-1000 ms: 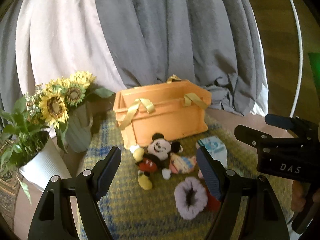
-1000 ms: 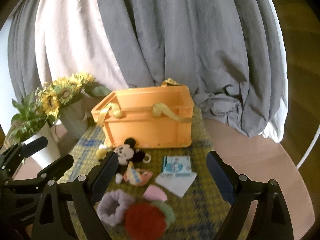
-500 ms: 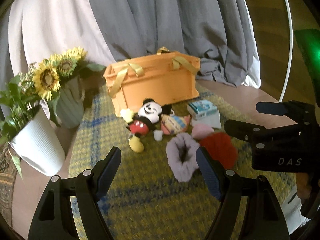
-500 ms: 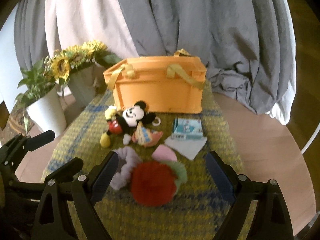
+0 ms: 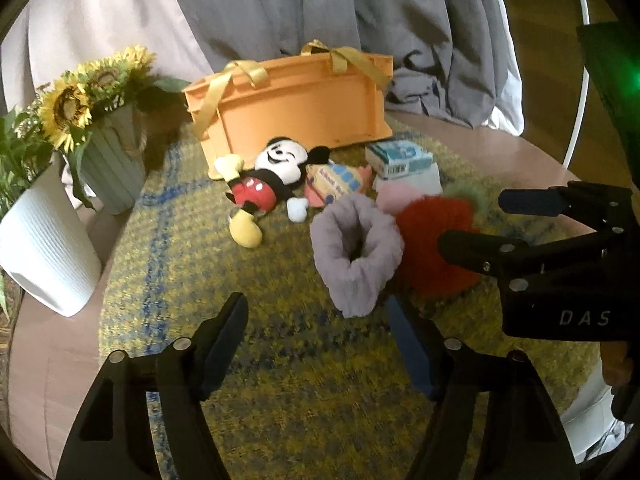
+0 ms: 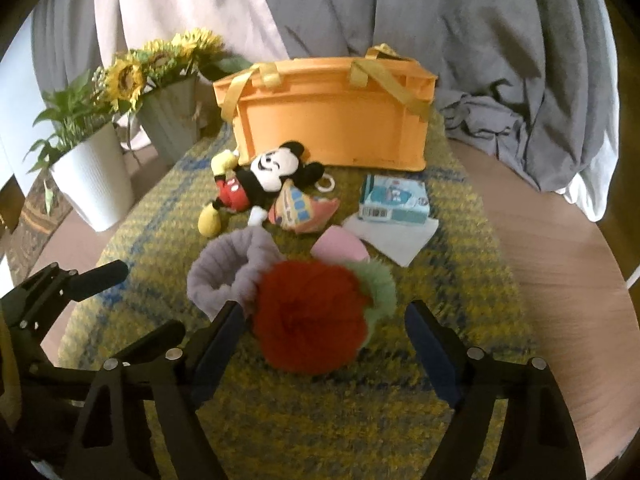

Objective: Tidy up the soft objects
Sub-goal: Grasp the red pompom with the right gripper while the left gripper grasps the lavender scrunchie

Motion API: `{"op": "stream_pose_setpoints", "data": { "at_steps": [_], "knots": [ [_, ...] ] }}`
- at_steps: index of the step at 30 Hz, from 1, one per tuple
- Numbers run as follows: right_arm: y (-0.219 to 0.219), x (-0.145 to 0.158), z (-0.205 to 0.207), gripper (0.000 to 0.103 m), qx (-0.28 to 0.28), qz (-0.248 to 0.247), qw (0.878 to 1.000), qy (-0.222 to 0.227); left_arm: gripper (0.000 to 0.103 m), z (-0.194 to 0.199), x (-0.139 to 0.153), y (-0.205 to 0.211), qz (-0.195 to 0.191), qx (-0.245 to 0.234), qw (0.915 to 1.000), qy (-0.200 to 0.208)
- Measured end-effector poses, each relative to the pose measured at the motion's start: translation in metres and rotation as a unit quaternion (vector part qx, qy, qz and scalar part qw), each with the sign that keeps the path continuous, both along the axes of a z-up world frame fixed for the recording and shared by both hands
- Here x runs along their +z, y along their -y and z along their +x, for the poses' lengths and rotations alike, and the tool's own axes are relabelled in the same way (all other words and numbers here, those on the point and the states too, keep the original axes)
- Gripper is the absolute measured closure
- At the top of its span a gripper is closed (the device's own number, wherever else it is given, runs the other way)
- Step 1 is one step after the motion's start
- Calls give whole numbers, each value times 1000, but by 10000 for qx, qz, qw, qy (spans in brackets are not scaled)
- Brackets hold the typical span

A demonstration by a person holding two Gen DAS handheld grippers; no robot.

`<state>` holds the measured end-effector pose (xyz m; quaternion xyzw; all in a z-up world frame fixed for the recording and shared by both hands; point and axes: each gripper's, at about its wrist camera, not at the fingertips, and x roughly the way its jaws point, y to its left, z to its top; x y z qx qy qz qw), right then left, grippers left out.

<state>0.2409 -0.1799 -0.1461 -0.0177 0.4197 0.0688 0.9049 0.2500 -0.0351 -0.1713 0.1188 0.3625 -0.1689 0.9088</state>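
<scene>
An orange basket (image 5: 304,108) (image 6: 332,124) with yellow handles stands at the back of a yellow-blue mat (image 5: 240,344). In front of it lie a Mickey Mouse plush (image 5: 264,184) (image 6: 256,184), a small patterned pouch (image 5: 332,188) (image 6: 300,210), a tissue pack (image 5: 400,158) (image 6: 394,202), a pink pad (image 6: 340,246), a grey fuzzy scrunchie (image 5: 354,256) (image 6: 228,276) and a red-and-green fluffy plush (image 5: 432,236) (image 6: 312,322). My left gripper (image 5: 316,344) is open and empty, just short of the scrunchie. My right gripper (image 6: 324,348) is open, its fingers either side of the red plush.
A white pot with a green plant (image 5: 44,248) (image 6: 92,176) and a grey-green vase of sunflowers (image 5: 108,160) (image 6: 172,116) stand left of the mat. Grey and white drapes (image 5: 320,20) hang behind the basket. Bare wooden tabletop (image 6: 560,280) lies to the right.
Both grippers have moved forward and down toward the objects. The scrunchie and red plush now sit much closer to the fingertips. Nothing on the mat has moved.
</scene>
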Motion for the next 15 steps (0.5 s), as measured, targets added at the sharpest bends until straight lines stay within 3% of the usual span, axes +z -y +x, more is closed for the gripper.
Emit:
{"op": "stream_pose_setpoints", "data": {
  "at_steps": [9, 15],
  "knots": [
    [5, -24, 15, 22, 132, -54, 9997, -207, 35, 15, -18, 10, 83, -78, 9999, -103],
    [7, -29, 23, 22, 263, -127, 9995, -101, 35, 23, -25, 17, 67, -133, 9998, -145]
  ]
}}
